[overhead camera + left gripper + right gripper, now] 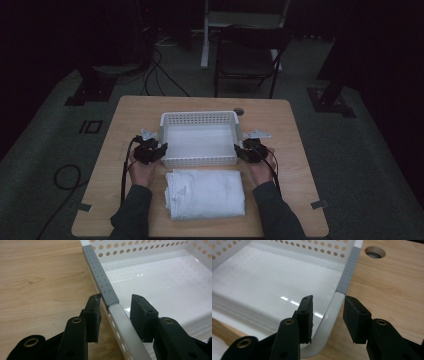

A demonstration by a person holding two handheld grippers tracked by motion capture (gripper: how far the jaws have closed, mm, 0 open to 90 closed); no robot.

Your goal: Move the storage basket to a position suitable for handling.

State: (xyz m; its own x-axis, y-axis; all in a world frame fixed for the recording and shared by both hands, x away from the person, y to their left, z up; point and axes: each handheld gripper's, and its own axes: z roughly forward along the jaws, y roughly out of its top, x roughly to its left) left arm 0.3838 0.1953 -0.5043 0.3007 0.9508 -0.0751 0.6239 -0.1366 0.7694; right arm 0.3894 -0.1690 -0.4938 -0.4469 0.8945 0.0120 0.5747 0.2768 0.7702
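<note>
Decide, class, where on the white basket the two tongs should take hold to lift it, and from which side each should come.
Grip the white basket by its two short-side rims, left tongs from the left, right tongs from the right. Each rim is a thin upright wall that fits between open jaws, one inside, one outside. The grey dotted strip on each rim probably adds grip. Opposite holds should keep it level.

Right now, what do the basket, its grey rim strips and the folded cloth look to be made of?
Basket: likely glossy white plastic; punched holes, light glints on its floor. Grey rim strips: matte, dotted with raised bumps, perhaps rubbery grip pads, hard to confirm. Folded cloth: soft white fabric with creases, possibly a towel.
</note>
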